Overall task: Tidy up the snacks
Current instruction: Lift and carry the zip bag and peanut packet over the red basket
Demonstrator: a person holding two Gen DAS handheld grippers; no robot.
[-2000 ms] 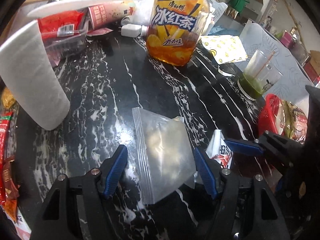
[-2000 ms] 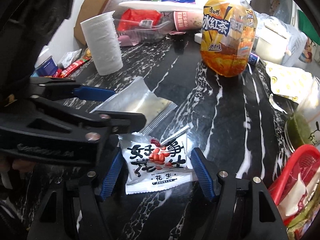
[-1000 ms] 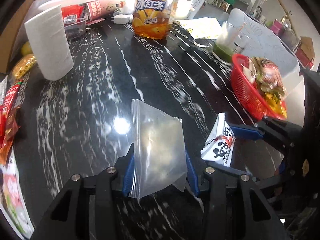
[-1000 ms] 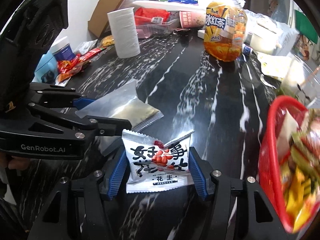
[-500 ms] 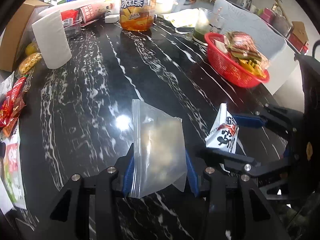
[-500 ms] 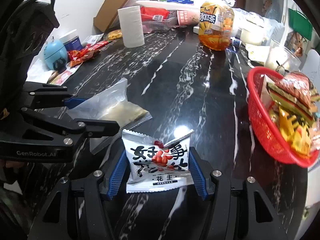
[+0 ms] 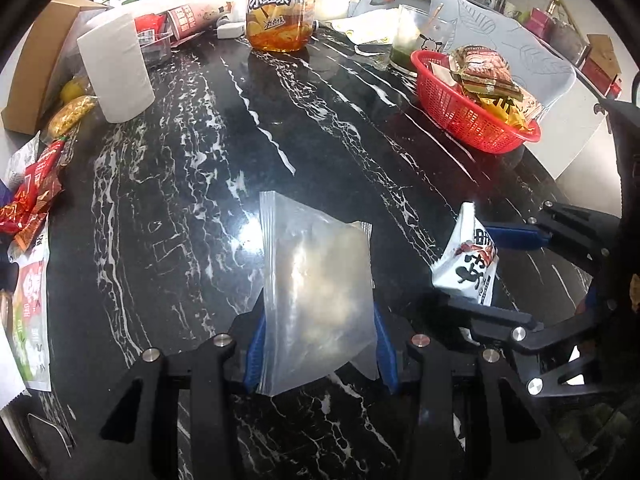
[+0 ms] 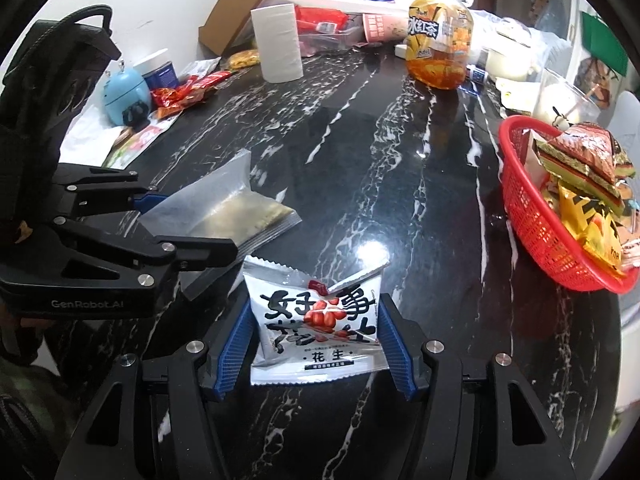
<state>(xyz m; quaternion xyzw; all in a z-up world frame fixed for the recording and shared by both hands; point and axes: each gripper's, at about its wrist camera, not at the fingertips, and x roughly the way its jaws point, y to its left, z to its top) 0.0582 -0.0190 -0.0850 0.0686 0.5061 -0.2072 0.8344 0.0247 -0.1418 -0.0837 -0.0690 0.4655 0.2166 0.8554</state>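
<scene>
My left gripper (image 7: 318, 344) is shut on a clear zip bag (image 7: 316, 292) and holds it above the black marble table (image 7: 180, 184). My right gripper (image 8: 316, 344) is shut on a white peanut packet (image 8: 318, 322) with red nuts printed on it. The packet shows at the right in the left wrist view (image 7: 468, 268), and the zip bag at the left in the right wrist view (image 8: 224, 208). The two grippers are side by side, close together. A red basket (image 7: 464, 116) full of snack packets stands far right; it also shows in the right wrist view (image 8: 536, 224).
An iced tea bottle (image 7: 280, 4), a paper towel roll (image 7: 116, 68), a cardboard box (image 7: 36, 64) and a green drink cup (image 7: 408, 36) stand at the back. Red snack wrappers (image 7: 32, 192) lie at the left edge. A blue round gadget (image 8: 124, 96) sits far left.
Both grippers closed on their items, lifted them off the table and pulled back. The view widened and the red basket came fully into sight.
</scene>
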